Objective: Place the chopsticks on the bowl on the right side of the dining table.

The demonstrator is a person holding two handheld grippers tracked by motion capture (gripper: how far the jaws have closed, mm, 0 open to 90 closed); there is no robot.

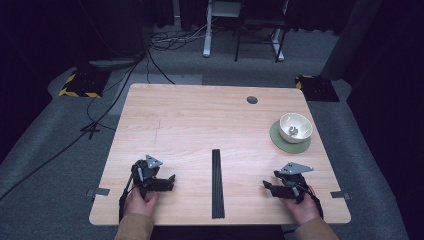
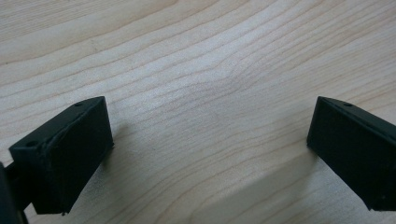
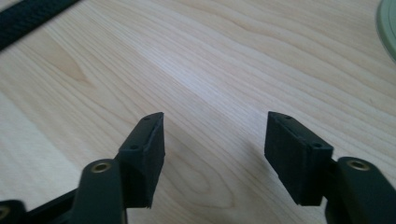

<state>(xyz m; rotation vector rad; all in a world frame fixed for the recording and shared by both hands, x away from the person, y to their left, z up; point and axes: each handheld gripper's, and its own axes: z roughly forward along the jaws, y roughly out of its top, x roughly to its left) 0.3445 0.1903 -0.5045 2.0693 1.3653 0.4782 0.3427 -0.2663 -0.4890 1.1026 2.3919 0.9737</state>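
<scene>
My left gripper [image 1: 171,181] rests low over the wooden table [image 1: 200,120] near its front left, held in a hand, jaws pointing right. In the left gripper view its jaws [image 2: 210,140] stand wide apart over bare wood with nothing between them. My right gripper [image 1: 266,185] sits near the front right, jaws pointing left. In the right gripper view its jaws [image 3: 215,140] stand partly apart, with only wood grain between them. A long black strip [image 1: 216,183] lies lengthwise between the two grippers; its end shows as a dark band [image 3: 28,21].
A white bowl [image 1: 295,127] with a small object inside stands on a round green mat [image 1: 280,142] at the right; the mat's rim [image 3: 387,28] shows in the right gripper view. A round cable hole [image 1: 252,100] is at the table's back. Cables and equipment lie on the floor beyond.
</scene>
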